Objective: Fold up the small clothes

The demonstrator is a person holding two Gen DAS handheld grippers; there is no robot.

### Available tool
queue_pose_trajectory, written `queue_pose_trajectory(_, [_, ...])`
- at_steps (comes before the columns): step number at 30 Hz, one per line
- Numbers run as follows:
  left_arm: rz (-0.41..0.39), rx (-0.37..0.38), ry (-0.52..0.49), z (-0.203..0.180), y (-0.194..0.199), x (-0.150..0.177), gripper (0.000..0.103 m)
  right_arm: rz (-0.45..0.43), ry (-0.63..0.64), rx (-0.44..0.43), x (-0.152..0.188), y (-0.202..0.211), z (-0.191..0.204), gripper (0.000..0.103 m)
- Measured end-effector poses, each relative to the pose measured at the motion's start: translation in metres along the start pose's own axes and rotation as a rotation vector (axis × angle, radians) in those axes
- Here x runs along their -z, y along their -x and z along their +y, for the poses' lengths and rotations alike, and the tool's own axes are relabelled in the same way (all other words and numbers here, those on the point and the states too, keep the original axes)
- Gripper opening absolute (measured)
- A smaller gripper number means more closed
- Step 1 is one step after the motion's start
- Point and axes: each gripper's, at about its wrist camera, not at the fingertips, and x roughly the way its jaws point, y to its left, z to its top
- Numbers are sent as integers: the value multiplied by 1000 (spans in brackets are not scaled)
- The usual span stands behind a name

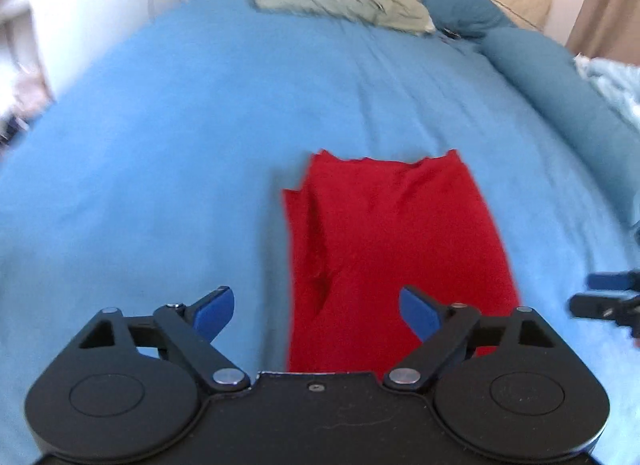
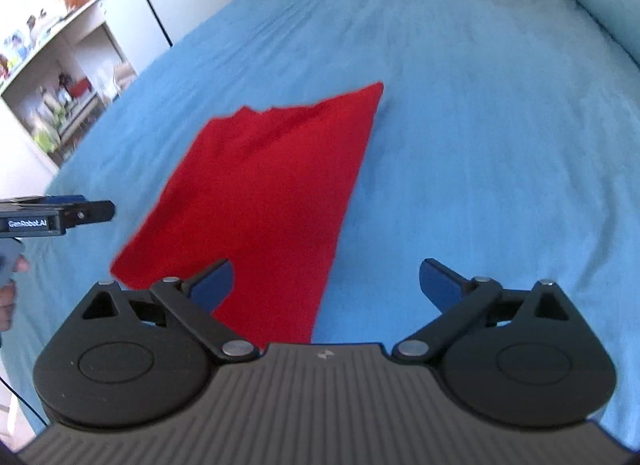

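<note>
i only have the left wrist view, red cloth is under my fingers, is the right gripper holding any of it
Observer: No. In the right wrist view the right gripper has its jaws wide apart with nothing between them; the red cloth lies flat on the blue sheet.
Operator: where is the cloth relative to the right gripper
Observer: Mostly under its left finger; the right finger is over bare sheet.
Operator: anything off the bed on that side i cant make out
Observer: Yes, sharp there: white shelves with small items stand past the bed's left edge.
</note>
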Motion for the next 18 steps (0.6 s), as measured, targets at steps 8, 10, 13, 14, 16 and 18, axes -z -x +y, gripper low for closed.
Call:
queue_pose_trajectory(8, [154, 135, 126, 23, -80, -17, 70, 86, -264, -120, -22, -73, -30, 103])
queue_pose_trajectory(10, [153, 142, 109, 22, -86, -17, 70, 100, -305, -130, -22, -86, -33, 103])
queue_pose_trajectory(13, [156, 165, 100, 20, -89, -15, 70, 104, -301, -132, -22, -97, -33, 103])
queue_pose_trajectory(14, [156, 165, 93, 19, -92, -15, 69, 106, -295, -136, -22, -101, -32, 102])
queue_pose_trajectory(16, [154, 169, 81, 17, -94, -17, 66, 109, -299, -159, -23, -107, -30, 93])
queue_pose_trajectory(18, [155, 169, 61, 14, -96, -19, 58, 115, -308, -178, -22, -111, -27, 83])
